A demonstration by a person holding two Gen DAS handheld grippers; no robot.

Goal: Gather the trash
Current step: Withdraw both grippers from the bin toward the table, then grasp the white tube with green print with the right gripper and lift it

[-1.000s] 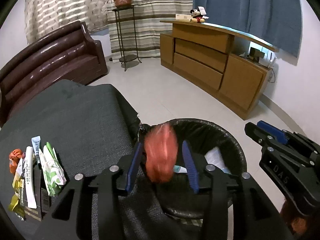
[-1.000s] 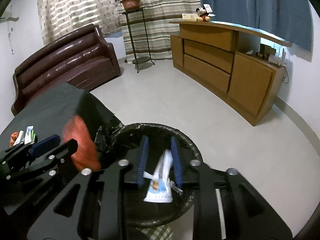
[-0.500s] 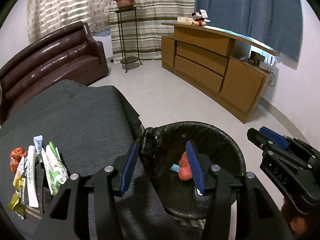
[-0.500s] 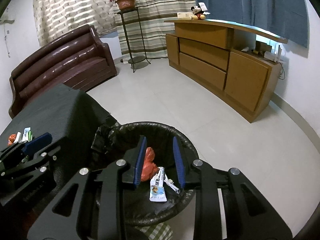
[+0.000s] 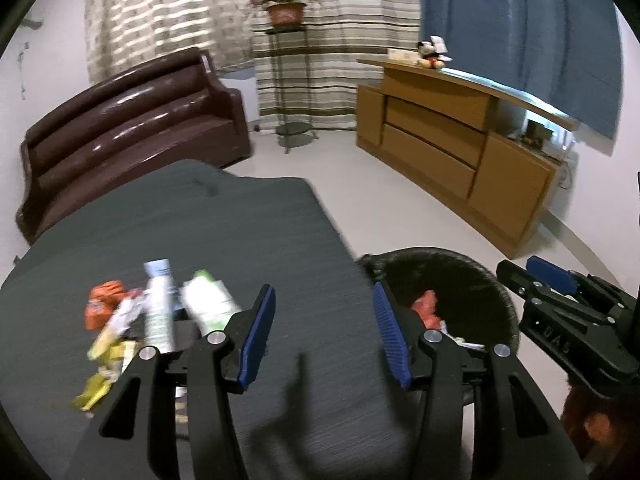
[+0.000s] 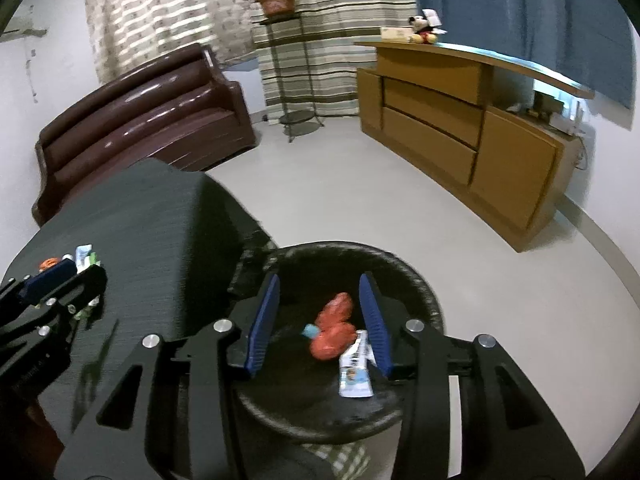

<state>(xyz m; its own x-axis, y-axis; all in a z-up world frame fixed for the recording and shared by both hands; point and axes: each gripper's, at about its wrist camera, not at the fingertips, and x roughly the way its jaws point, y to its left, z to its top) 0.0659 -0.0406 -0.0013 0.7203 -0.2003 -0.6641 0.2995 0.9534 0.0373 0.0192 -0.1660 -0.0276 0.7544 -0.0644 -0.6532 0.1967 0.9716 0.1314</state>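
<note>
From the left wrist camera, the left gripper (image 5: 324, 330) is over the dark table (image 5: 240, 236), its fingers apart with nothing between them. A pile of wrappers (image 5: 156, 316) lies on the table to its left. From the right wrist camera, the right gripper (image 6: 320, 318) has just been opening and holds nothing. Below it, the orange wrapper (image 6: 334, 332) and a white packet (image 6: 354, 370) lie inside the black bin (image 6: 420, 280).

Daylight glows through my striped curtains (image 5: 320, 12), glare streaks the brown sofa (image 5: 132, 128), wrappers (image 5: 160, 312) beside it smear with blur, and fisheye corners go black.
</note>
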